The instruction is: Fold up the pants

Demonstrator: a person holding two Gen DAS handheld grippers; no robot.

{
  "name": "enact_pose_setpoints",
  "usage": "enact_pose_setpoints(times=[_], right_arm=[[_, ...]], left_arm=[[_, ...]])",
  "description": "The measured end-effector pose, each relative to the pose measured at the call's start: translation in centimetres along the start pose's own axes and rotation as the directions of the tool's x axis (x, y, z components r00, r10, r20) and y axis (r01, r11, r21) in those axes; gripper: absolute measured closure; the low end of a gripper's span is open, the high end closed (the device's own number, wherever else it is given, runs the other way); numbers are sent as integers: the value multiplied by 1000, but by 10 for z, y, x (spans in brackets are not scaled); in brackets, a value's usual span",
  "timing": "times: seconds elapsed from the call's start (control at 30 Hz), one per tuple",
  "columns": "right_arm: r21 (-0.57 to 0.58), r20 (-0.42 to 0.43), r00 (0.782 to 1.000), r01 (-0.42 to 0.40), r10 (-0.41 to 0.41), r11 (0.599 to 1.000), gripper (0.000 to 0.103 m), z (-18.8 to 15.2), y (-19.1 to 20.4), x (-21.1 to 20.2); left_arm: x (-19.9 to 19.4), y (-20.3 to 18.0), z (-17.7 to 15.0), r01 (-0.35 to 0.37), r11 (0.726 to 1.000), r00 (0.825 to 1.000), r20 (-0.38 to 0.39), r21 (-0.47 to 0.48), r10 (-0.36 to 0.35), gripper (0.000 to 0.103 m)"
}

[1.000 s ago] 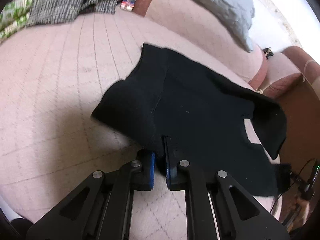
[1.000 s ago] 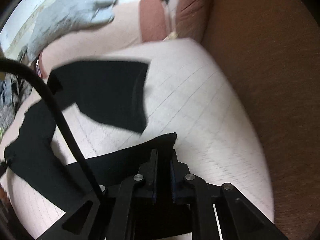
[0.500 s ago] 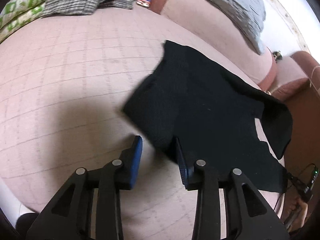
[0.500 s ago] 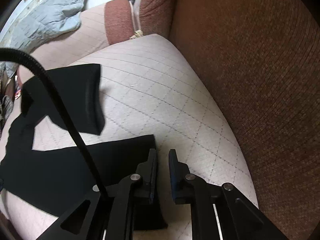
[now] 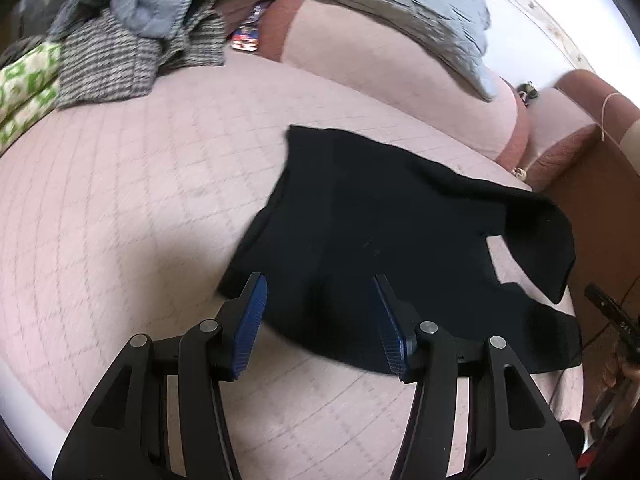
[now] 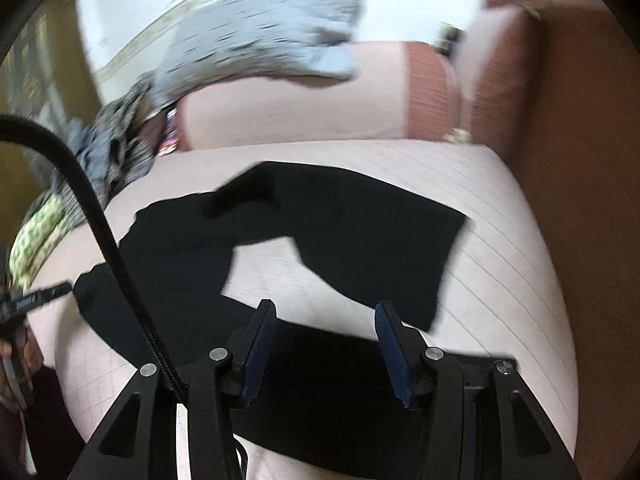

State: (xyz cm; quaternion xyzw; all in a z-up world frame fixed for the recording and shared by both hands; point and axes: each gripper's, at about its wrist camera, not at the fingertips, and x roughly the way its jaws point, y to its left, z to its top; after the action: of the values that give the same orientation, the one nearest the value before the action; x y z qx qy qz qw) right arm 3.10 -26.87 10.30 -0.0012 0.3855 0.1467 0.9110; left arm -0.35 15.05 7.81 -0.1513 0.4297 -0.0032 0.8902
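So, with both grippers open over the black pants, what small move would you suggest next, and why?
Probably lower the right gripper and close it on the near leg's hem. Both grippers are open and hold nothing, the left gripper hovers at the waist end, and the black pants lie with legs splayed apart, unfolded.

matt black cloth pants [image 5: 384,216], quilted fabric sofa [image 5: 132,184]

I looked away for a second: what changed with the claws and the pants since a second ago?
Both claws let go. The left claw, shut on the black pants a second ago, now stands wide open, pulled back over their near edge. The right claw likewise opened and backed off. The pants stay spread on the pink cushion; the clothes pile is unmoved.
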Motion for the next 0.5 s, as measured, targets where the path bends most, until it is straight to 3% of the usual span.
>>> enact_pose_setpoints(times=[0.27,0.4,0.5], right_arm=[[-237,19,997,-71,77,969,50,43,62,37],[-368,19,996,-73,86,927,33,68,86,57],[-475,-7,999,-41,42,879,33,82,103,77]], left_arm=[[35,-41,52,121,992,990,-82,34,-117,50],[73,-66,84,190,982,968,-166,11,-186,50],[102,-80,105,206,978,953,-219,-35,-208,50]])
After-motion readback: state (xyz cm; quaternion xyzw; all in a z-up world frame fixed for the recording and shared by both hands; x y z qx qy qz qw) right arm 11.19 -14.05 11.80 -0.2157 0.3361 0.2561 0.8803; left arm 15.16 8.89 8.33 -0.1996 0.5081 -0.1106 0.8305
